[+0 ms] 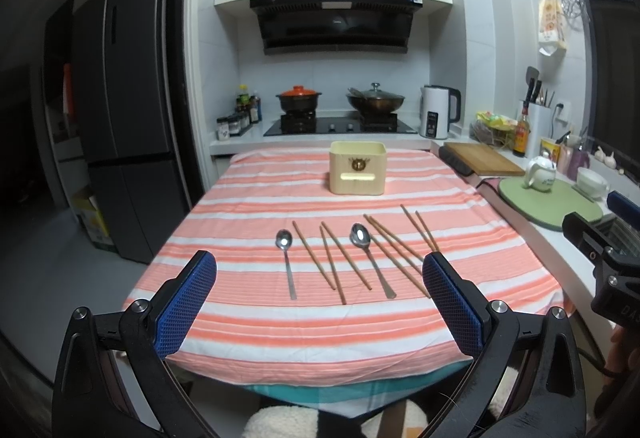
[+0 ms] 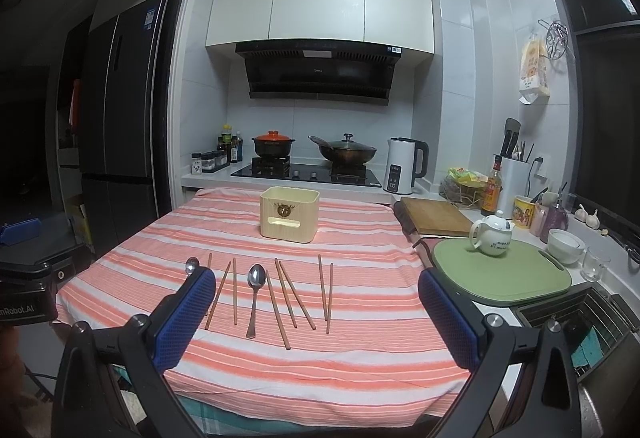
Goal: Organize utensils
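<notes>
Hovering with both jaws spread wide and empty, left gripper (image 1: 319, 280) and right gripper (image 2: 312, 302); spoons (image 1: 285, 256) and chopsticks (image 1: 332, 262) lying before the holder (image 1: 357, 168); approaching low, pinching one mid-handle.

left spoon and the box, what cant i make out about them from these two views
- Left spoon, right wrist view: only the bowl shows; the right gripper's left finger hides the handle.
- Box, both views: its inside is hidden by its own front wall, so its contents cannot be told.
- Box emblem, both views: too small and blurred to read.
</notes>
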`<state>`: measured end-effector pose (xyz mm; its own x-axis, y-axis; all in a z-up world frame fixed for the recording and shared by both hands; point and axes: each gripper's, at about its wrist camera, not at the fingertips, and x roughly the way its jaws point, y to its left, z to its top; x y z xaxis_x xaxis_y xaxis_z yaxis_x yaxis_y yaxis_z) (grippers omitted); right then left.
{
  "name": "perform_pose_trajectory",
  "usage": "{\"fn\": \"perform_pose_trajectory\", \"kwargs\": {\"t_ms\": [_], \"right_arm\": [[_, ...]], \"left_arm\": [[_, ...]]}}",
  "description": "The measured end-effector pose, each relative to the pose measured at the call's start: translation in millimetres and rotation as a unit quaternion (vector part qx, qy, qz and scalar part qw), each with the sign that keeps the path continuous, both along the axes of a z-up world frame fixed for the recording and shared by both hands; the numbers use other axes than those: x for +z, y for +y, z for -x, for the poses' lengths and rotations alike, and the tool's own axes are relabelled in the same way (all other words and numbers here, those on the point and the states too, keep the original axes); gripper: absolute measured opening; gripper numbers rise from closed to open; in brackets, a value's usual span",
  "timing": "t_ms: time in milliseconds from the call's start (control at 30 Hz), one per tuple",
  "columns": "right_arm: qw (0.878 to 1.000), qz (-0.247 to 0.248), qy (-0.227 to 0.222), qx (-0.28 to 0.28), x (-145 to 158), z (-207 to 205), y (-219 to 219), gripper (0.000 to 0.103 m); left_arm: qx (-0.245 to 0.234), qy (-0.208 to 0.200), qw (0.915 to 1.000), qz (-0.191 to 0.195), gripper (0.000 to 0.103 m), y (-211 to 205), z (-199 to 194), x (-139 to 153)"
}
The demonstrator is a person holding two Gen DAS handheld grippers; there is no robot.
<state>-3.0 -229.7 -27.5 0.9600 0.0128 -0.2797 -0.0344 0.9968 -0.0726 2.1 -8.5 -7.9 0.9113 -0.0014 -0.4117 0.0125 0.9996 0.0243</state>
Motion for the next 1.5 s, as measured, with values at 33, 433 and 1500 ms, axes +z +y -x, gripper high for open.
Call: {"fn": "perform_pose_trajectory", "kwargs": {"t_ms": [33, 433, 1500], "right_arm": [[1.0, 0.0, 0.001, -0.001, 0.6, -0.9, 0.0, 0.103], [1.0, -0.001, 0.003, 0.0, -1.1, -1.8, -0.7, 0.103], [1.0, -0.006, 0.013, 0.001, -4.9, -9.6, -2.8, 0.103]], "left_arm": [[0.0, 0.0, 1.0, 0.0, 0.103, 0.5, 0.0, 0.2], [0.0, 0.001, 1.0, 0.0, 0.103, 0.8, -0.4, -0.7], [-0.005, 0.012, 0.9999, -0.004, 0.103, -0.8, -5.9, -8.0]]}}
